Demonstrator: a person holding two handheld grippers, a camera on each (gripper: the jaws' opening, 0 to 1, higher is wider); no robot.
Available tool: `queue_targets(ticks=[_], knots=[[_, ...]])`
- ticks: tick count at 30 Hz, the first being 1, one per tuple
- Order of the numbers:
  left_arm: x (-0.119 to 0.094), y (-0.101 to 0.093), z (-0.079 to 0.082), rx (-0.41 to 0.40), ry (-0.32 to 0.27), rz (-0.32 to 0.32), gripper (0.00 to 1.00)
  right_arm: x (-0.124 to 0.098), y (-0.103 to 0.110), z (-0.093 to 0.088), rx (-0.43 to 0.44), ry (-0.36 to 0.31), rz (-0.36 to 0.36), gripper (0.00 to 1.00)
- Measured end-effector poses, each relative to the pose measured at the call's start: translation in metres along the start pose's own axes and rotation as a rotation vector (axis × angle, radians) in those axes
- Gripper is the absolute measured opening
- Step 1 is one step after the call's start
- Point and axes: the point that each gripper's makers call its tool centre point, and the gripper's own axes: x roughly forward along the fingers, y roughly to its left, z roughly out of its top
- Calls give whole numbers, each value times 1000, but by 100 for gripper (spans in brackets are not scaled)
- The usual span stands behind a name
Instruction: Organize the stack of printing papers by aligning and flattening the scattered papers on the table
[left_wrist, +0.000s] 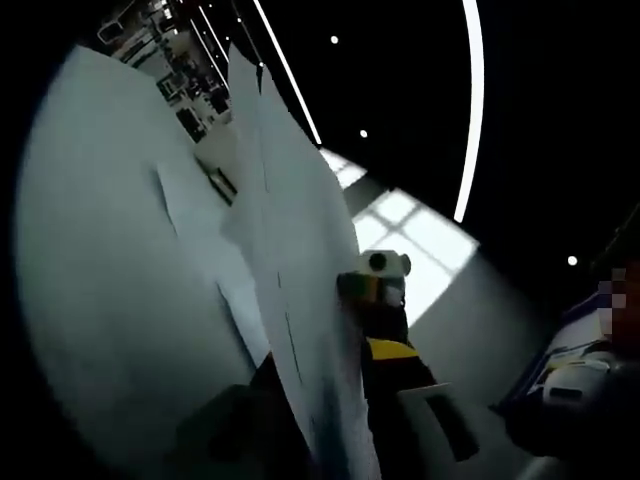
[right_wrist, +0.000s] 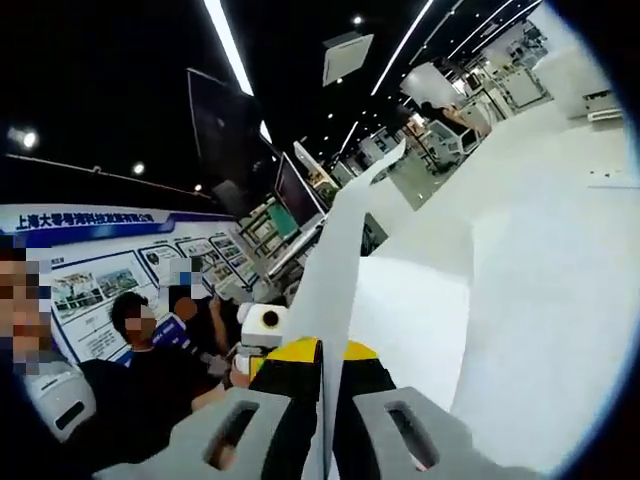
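Right gripper view looks steeply upward along its own jaws, which rise from the bottom edge clenched on a standing sheaf of printing papers; the right gripper pinches the lower edge, and the sheets run up and away, seen nearly edge-on. Beyond them spreads the white table with more loose sheets lying flat. The other gripper, yellow and black, sits just behind the sheaf. People sit at the left below a blue display board; ceiling light strips cross the dark overhead.

Left gripper view is rolled hard, so the table stands like a wall on the left. The papers cut through the middle and hide the left gripper; its own jaws are dark and blurred at the bottom, and I cannot tell whether they grip. The right gripper shows beyond the sheets, against them.
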Motion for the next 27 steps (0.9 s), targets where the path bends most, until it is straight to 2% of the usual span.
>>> queue_targets(ticks=[9,15,27], knots=[[1,-2,-2,1,1,-1,20,10,1,-3,11,19,18,0],[1,-3,-3,3,2,-2,19,10,-6,1,13,28,15,0],[0,1,-3,20,6,4,18,13,-4,-8,21,36,13,0]])
